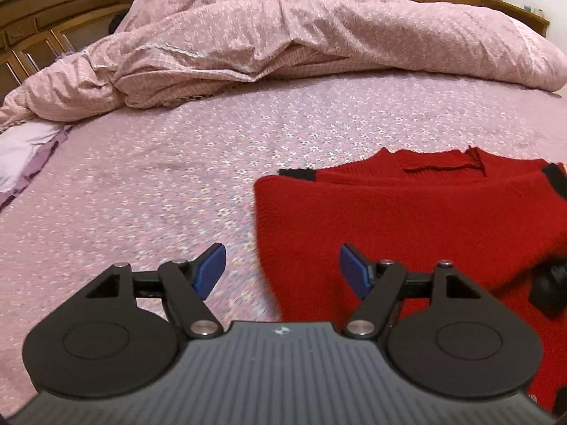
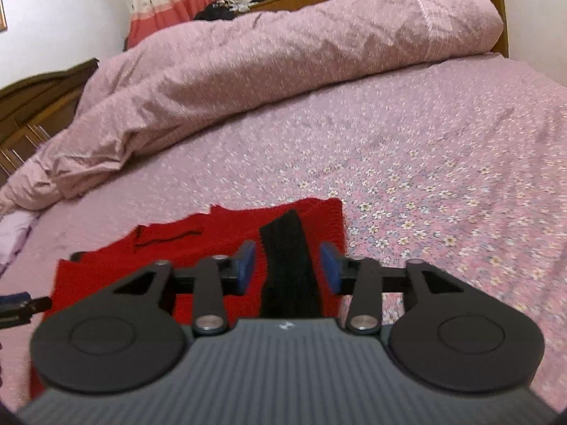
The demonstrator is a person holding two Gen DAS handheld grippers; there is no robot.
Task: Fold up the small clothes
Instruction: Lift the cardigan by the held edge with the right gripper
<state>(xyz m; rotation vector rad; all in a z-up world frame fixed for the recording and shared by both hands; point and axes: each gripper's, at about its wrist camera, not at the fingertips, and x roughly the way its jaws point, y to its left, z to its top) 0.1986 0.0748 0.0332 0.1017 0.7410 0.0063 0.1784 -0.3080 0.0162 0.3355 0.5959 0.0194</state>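
While the red sweater (image 1: 407,212) lies folded on the bed (image 1: 177,177), both grippers, left (image 1: 282,271) and right (image 2: 287,269), stand parted and empty; its black cuff (image 2: 288,269) sits untouched between the right fingers. Likely next: regrasp an edge for another fold.

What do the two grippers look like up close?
The left gripper and the right gripper match: a grey ribbed body with a small emblem, two round black discs, black linkage arms with silver pins, and blue pads on the fingertips. No cables or sleeves show.
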